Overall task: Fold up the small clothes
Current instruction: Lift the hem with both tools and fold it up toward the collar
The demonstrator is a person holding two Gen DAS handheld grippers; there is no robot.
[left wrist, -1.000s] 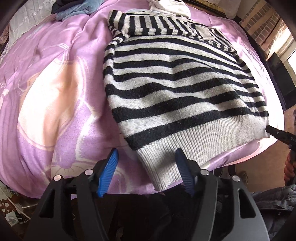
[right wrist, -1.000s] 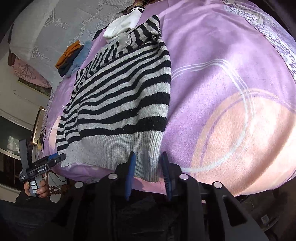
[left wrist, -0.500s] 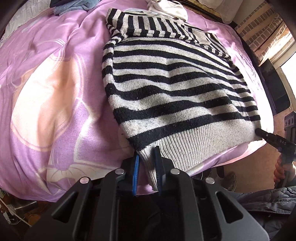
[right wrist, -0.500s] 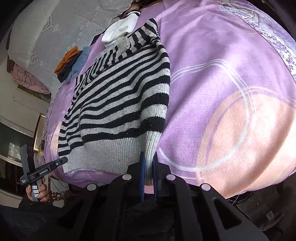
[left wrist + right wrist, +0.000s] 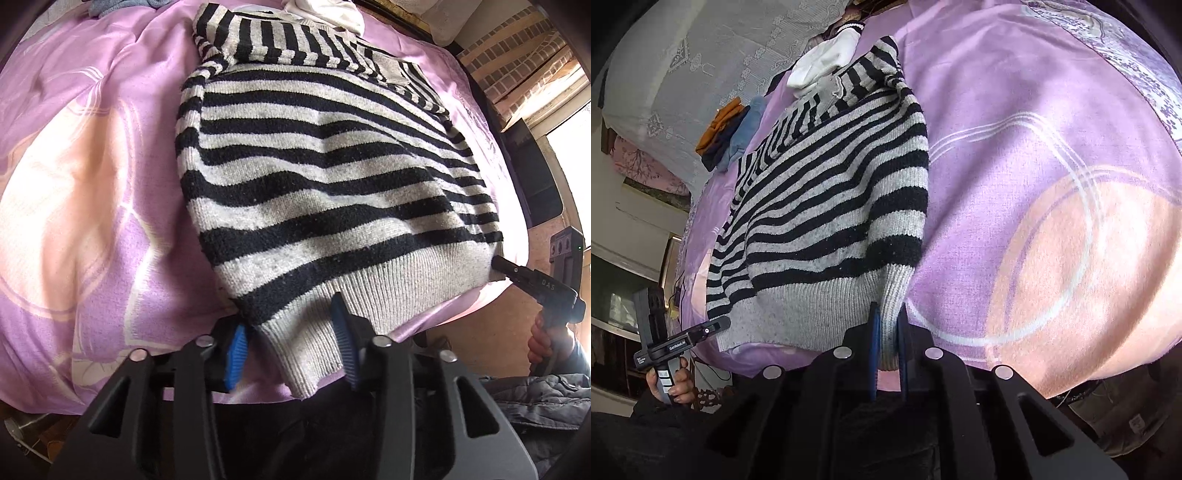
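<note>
Left tongs (image 5: 291, 341) apart, straddling striped sweater (image 5: 325, 177) hem corner; right tongs (image 5: 888, 347) clamped on opposite corner; bed (image 5: 92, 184).

R claw (image 5: 886, 332) pinching striped sweater (image 5: 827, 206) hem corner.

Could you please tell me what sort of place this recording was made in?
Most likely a bedroom at home: a striped sweater lies on a bed with a purple bedspread, more folded clothes sit near the lace-covered pillow.
</note>
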